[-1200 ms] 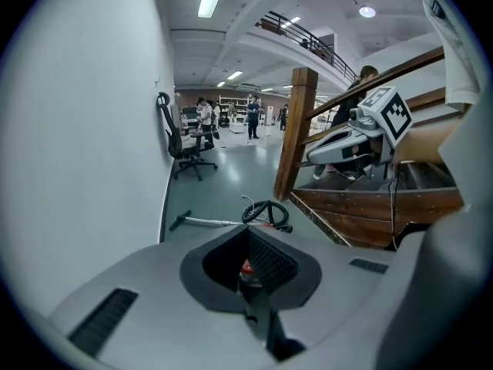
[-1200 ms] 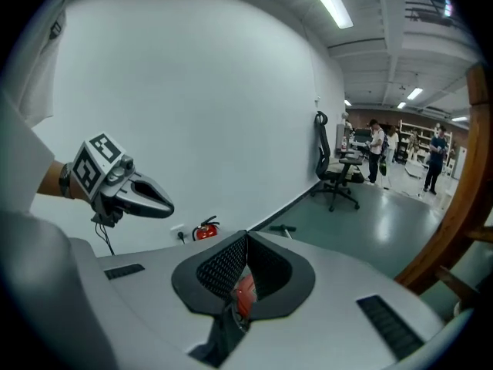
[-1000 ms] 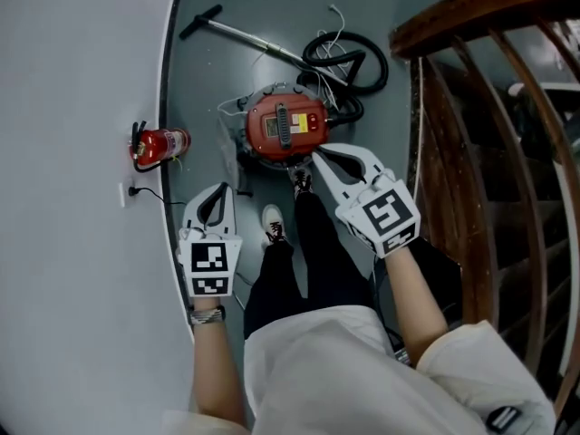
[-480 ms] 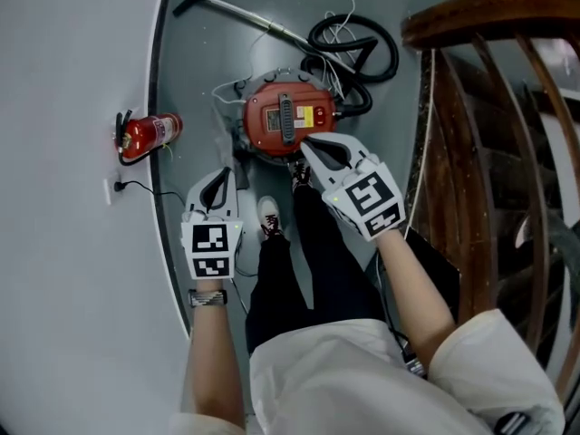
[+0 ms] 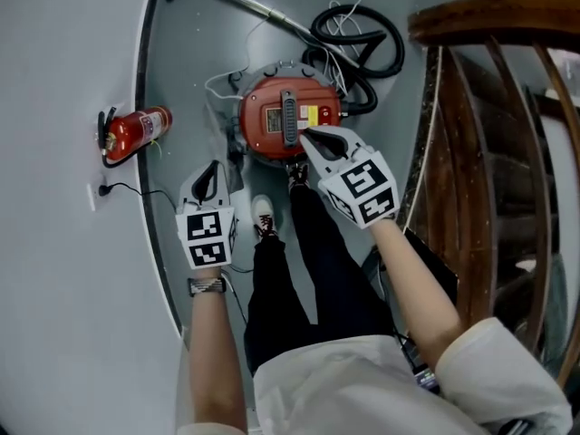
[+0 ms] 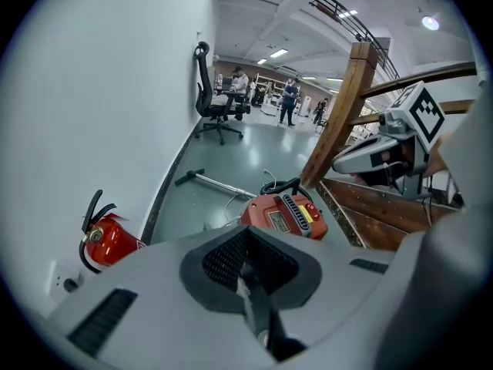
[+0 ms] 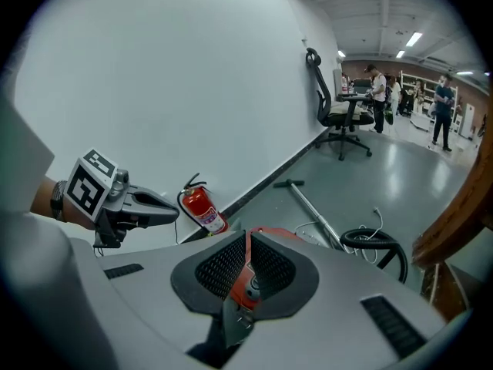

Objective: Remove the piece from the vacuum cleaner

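So the vacuum cleaner (image 5: 270, 120) is sitting on the floor (image 5: 195, 62) dead ahead of the person's feet, at 12 o'clock in the head view. It's a red canister with a black handle strip (image 5: 288, 114) running 12-to-6 along its top. The hose (image 5: 362, 36) is coiled off its 1 o'clock side, and there's a fire extinguisher (image 5: 136, 131) against the wall out at 9.

Both tongs are closed with nothing in them. In each gripper view the pads meet, and the red you see in the right one's gap is just the canister beyond.

The bit that matters is that the right tongs (image 5: 313, 139) are way closer. Their tips hover over the canister's 5 o'clock edge and point at 11, toward the handle. The left tongs (image 5: 212, 172) hang back at about 7 o'clock from the canister, clear of it.

I can't tell yet which piece is meant to come off. My guess is the right side goes in first, and it has to open up before it can grab anything.
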